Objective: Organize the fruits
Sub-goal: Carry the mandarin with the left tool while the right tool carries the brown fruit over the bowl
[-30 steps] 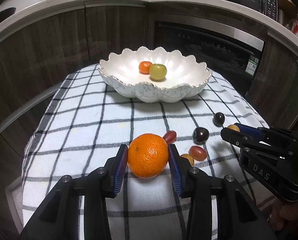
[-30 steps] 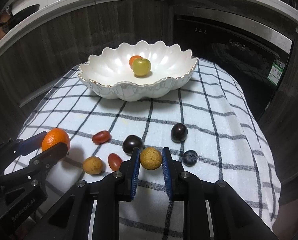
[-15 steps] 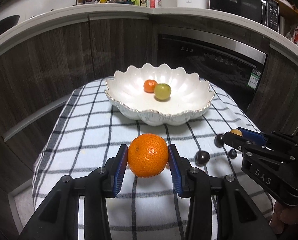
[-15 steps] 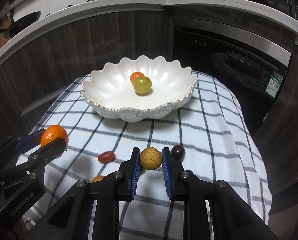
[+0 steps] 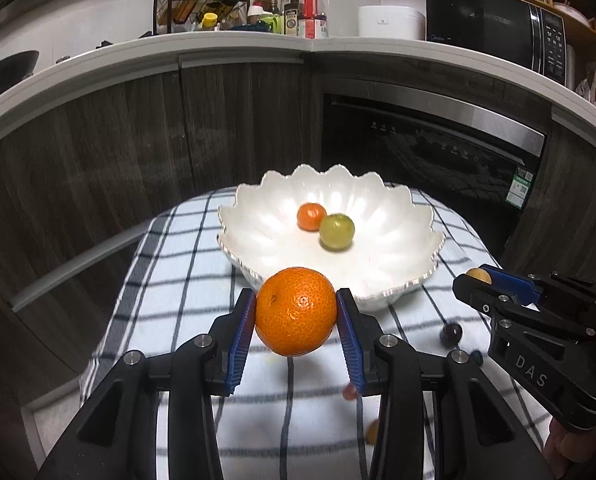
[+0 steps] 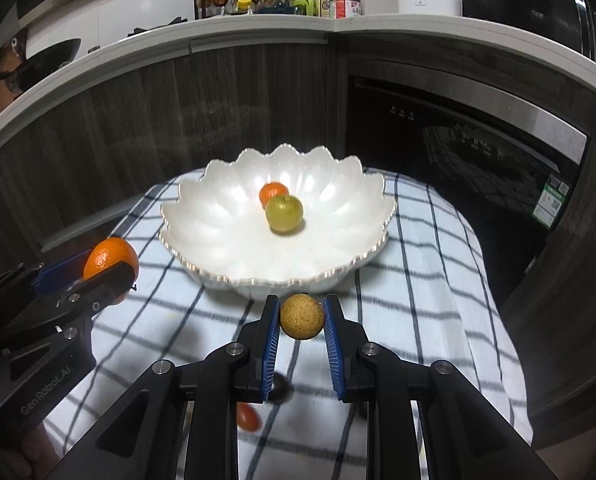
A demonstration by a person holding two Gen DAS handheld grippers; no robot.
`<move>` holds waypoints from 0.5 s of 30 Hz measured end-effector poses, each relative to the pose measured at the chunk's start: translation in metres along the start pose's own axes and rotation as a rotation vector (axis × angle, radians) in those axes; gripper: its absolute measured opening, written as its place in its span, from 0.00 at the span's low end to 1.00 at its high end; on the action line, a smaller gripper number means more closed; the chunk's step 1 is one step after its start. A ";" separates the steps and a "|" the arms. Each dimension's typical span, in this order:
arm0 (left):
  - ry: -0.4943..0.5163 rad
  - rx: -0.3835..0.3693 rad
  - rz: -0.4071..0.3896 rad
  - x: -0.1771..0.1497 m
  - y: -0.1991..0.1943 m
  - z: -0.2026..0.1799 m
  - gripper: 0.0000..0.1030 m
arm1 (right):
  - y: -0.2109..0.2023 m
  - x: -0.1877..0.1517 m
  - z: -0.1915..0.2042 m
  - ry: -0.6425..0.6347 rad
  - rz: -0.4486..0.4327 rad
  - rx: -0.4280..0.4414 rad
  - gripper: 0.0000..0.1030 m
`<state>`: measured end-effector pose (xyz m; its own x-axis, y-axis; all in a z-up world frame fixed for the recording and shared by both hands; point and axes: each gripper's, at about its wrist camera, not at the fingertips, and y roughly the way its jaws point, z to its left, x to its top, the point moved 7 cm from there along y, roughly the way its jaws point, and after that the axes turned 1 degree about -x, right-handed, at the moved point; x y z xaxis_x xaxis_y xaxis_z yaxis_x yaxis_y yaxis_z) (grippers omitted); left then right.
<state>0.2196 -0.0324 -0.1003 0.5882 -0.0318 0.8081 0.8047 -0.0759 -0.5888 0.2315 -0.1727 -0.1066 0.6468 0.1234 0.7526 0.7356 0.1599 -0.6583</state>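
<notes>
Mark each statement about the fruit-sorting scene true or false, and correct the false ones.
1. The left gripper clamps a large orange. True.
2. The right gripper is empty. False: it is shut on a tan round fruit.
3. The white bowl holds two fruits. True: a small orange and a green one.
4. The bowl sits on bare wood. False: it rests on a checked cloth.
</notes>
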 end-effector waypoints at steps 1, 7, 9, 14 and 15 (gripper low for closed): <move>0.002 0.001 -0.005 0.004 0.002 0.001 0.39 | 0.001 0.004 0.000 0.001 -0.005 0.000 0.23; 0.005 0.001 -0.020 0.026 0.015 0.004 0.39 | 0.008 0.028 -0.002 0.011 -0.032 -0.006 0.23; 0.003 -0.004 -0.022 0.033 0.019 0.004 0.39 | 0.011 0.034 -0.004 0.012 -0.039 -0.009 0.23; 0.011 -0.006 -0.022 0.047 0.034 0.004 0.39 | 0.018 0.051 -0.009 0.026 -0.052 -0.018 0.23; 0.012 -0.006 -0.020 0.048 0.036 0.004 0.39 | 0.020 0.054 -0.010 0.030 -0.053 -0.020 0.23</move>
<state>0.2773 -0.0327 -0.0830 0.5708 -0.0424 0.8200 0.8159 -0.0830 -0.5723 0.2827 -0.1728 -0.0794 0.6127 0.0854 0.7857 0.7724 0.1460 -0.6182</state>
